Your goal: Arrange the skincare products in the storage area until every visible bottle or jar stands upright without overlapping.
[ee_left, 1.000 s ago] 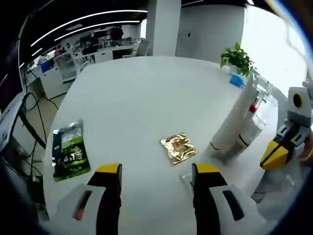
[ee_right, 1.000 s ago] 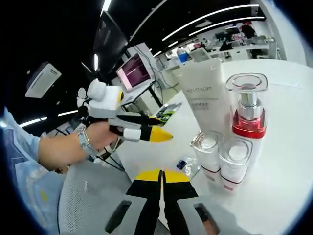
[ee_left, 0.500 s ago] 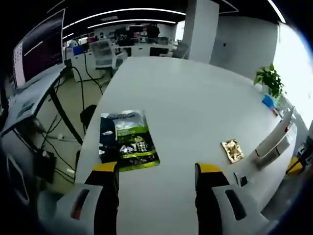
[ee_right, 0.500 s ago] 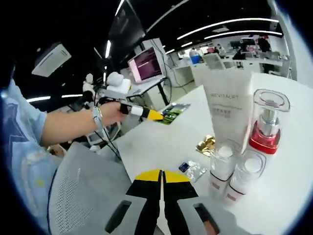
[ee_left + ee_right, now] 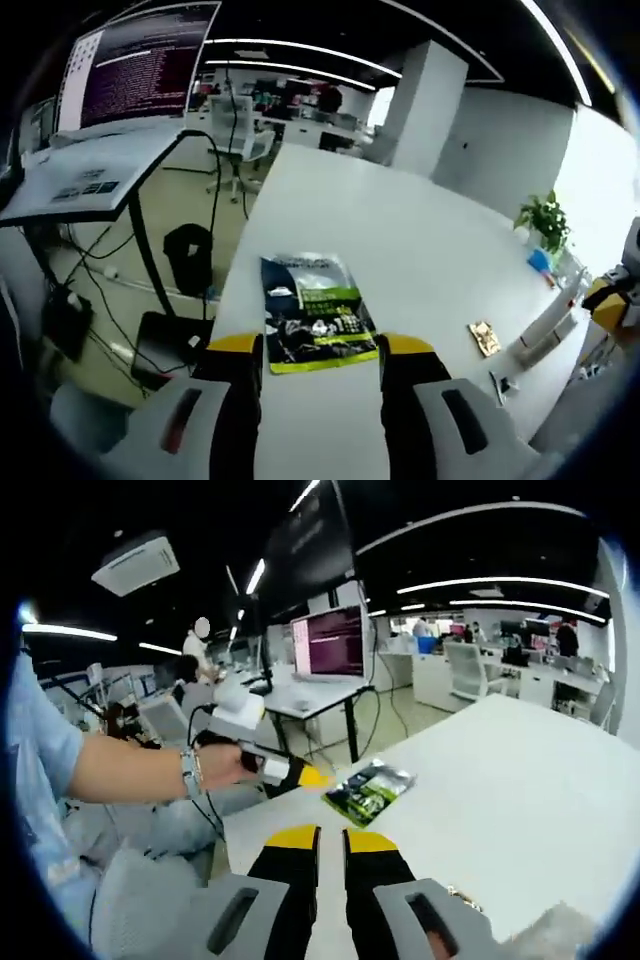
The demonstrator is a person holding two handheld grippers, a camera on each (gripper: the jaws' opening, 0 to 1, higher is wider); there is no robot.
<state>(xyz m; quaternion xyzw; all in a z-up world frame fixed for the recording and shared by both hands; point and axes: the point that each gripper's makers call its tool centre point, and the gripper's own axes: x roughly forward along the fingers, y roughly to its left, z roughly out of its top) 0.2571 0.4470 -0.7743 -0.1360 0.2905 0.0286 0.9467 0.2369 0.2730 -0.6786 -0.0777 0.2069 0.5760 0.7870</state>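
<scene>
In the left gripper view the skincare products [image 5: 547, 326] stand small at the table's far right edge: a white tube with white bottles beside it. My left gripper [image 5: 320, 348] hovers open and holds nothing, over a green-and-black pouch [image 5: 315, 312]. The right gripper [image 5: 612, 300] peeks in at the right edge. In the right gripper view my right gripper [image 5: 332, 840] has its yellow jaws almost together with nothing between them. It faces the left gripper [image 5: 312, 777], held in a person's hand, and the green pouch [image 5: 370, 790]. A blurred white shape [image 5: 560, 930] sits at the lower right.
A gold sachet [image 5: 485, 338] and a small clear packet [image 5: 503, 383] lie on the white table [image 5: 400, 230] near the products. A potted plant [image 5: 540, 215] stands at the far end. A desk with a monitor [image 5: 140, 60] and cables stands off the table's left side.
Both views have swung away from the products, which have shrunk to the left view's edge and left the right view. The right jaws have parted by a thin slit.
</scene>
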